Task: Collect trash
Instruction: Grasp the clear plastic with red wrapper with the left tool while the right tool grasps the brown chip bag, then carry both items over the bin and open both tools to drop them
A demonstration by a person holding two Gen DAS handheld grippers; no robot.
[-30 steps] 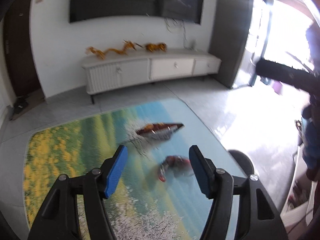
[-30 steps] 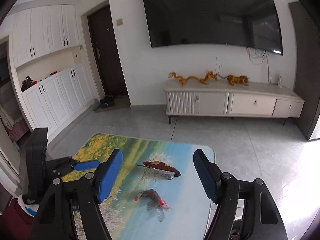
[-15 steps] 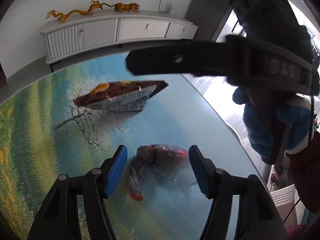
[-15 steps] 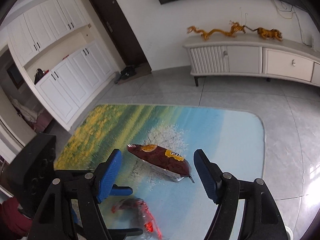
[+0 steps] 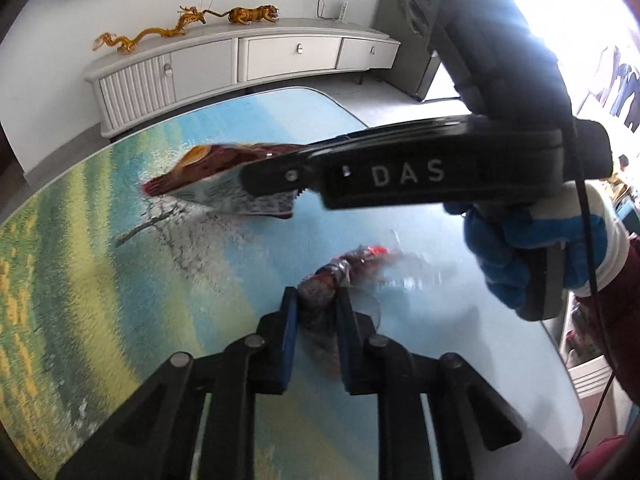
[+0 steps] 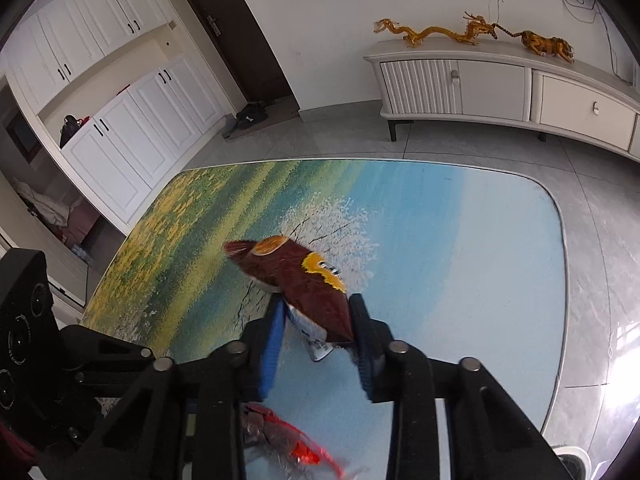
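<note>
Both grippers look clamped already: left gripper (image 5: 317,316) pinches the crinkly clear wrapper (image 5: 352,268) by its bunched end, right gripper (image 6: 316,320) grips the near end of the brown snack bag (image 6: 292,272), both on the table (image 6: 460,248). Stuff's featherlight, floppy and slick, so probably best grabbed at bunched edges, not flat middles.

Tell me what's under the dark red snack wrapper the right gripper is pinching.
Under the dark red snack wrapper lies the painted tabletop, its white tree print showing around it. The right gripper pinches the wrapper's near end. Whatever sits directly beneath the wrapper is covered.
</note>
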